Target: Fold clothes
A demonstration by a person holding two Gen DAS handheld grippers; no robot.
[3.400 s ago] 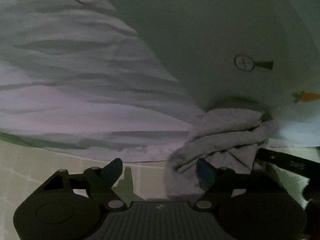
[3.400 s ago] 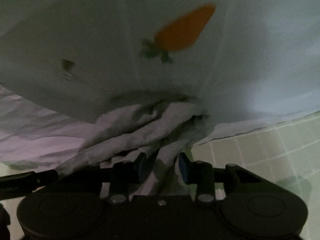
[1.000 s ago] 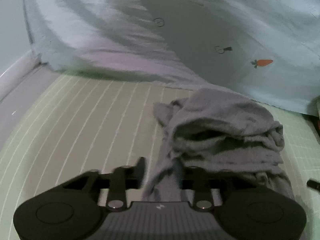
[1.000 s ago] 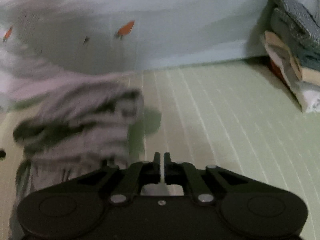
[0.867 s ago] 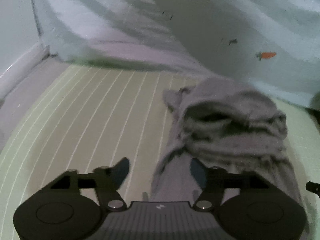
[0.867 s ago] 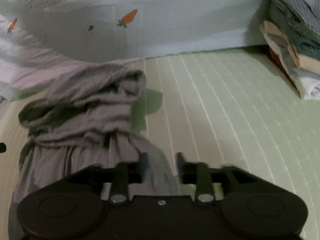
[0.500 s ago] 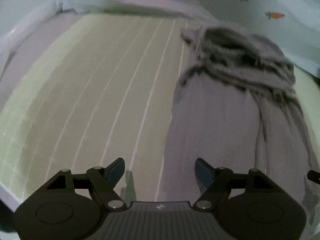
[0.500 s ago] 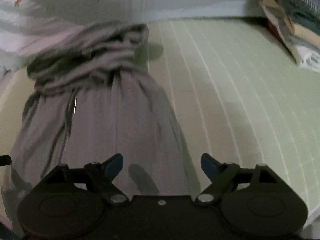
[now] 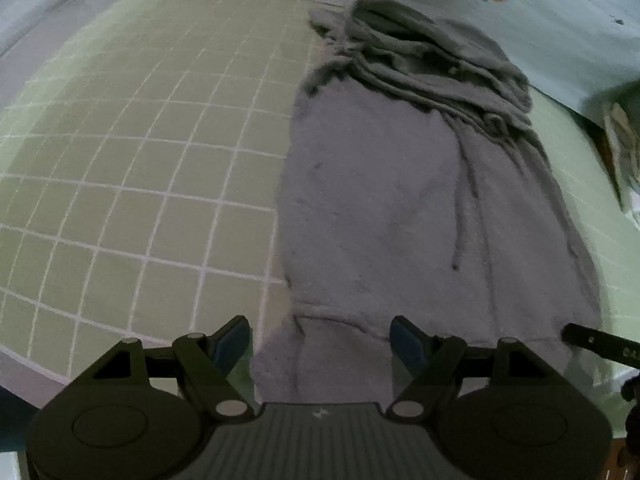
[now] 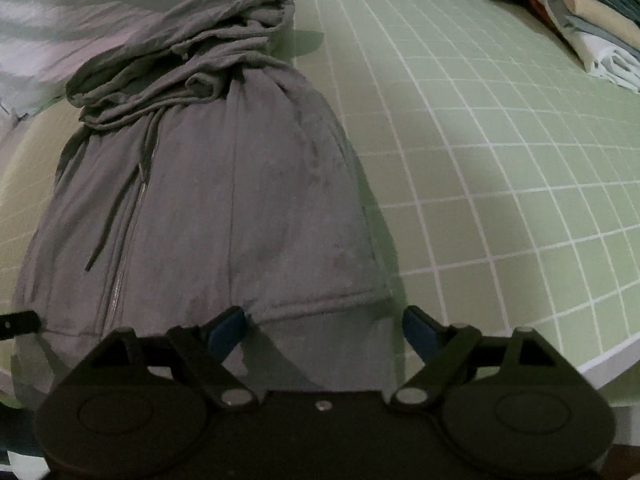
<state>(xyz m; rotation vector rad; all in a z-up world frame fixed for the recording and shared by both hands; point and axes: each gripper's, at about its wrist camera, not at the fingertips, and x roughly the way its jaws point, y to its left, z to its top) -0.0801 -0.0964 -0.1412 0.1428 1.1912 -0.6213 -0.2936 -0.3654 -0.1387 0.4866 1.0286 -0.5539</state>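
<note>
at the far left of the left wrist view lies bare green grid mat [image 9: 132,168], its white lines running up to a pale carrot-print sheet [image 9: 560,12] bunched along the far edge. the left gripper [image 9: 320,340] hangs just above the near left corner of the grey zip hoodie [image 9: 380,208], its blue-tipped fingers [image 9: 232,340] spread wide and gripping nothing, one tip over the mat and the other over the waistband. the hoodie lies flat on the mat with its hem toward the cameras, its body narrow, and its hood and upper part crumpled in a heap at the far end (the sleeves cannot be made out). in the right wrist view the zip and one dark drawstring run down the garment's left side. the right gripper [image 10: 326,330] sits over the hoodie's near right corner, its fingers [image 10: 420,332] likewise wide apart and empty, straddling the waistband's edge. further right the mat stretches bare to a stack of folded clothes [image 10: 592,28] at the far right corner.
</note>
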